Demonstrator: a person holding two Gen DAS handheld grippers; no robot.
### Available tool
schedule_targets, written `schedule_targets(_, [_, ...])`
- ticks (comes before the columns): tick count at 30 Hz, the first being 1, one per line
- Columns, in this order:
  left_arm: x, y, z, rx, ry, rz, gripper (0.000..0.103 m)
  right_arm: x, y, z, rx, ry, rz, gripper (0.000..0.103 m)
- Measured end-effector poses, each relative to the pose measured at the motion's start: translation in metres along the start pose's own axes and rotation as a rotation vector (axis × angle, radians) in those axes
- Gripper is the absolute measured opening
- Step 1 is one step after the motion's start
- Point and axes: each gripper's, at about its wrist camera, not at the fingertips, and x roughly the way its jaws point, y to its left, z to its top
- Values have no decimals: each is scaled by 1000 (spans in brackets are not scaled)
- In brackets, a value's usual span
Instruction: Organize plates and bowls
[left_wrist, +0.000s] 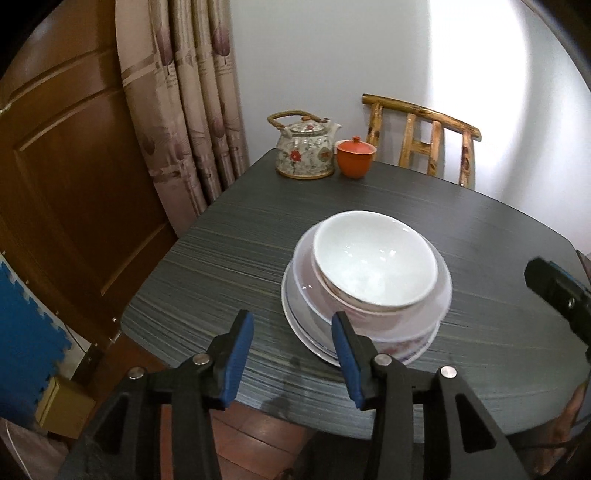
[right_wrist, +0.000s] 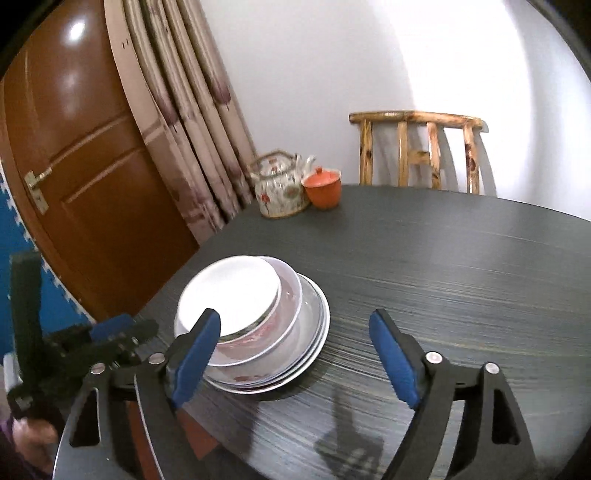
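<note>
Left wrist view: the white bowl (left_wrist: 373, 258) sits nested on top of the stacked bowls and plates (left_wrist: 314, 325) on the dark worktop (left_wrist: 221, 258), just ahead of the left gripper (left_wrist: 293, 356), whose jaws stand apart with nothing between them. In the right wrist view the same stack lies ahead and to the left of the right gripper (right_wrist: 295, 354), jaws wide apart and empty. Beyond, at the worktop's far edge, stand a floral teapot (left_wrist: 304, 153) and an orange lidded cup (left_wrist: 355, 157), touching.

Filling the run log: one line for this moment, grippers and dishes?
left gripper: open, empty | right gripper: open, empty | white bowl: nested atop stacked bowls and plates | table: holds stack
</note>
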Motion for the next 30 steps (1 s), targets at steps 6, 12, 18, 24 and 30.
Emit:
schedule_targets(6, [-11,-8,-7,33,-33,2,45,-22,5,-6,-2,-44,-22,84])
schedule_targets(12, [-21,-5,-10,32,-90,-9,45,-37,16,-16,-18,-61,-80,86])
schedule_targets(18, [-22,-7,-13,42,-82,-13,45,-40,27,-23,-34,-61,-94,90])
schedule_targets(24, [-25,-7,-16,34,-87,-21,45,-46,31,-27,-35,-72,-104,92])
schedule_targets(30, [-26,-11,-18,54,-79,-21,45,-46,32,-28,-29,-72,-107,94])
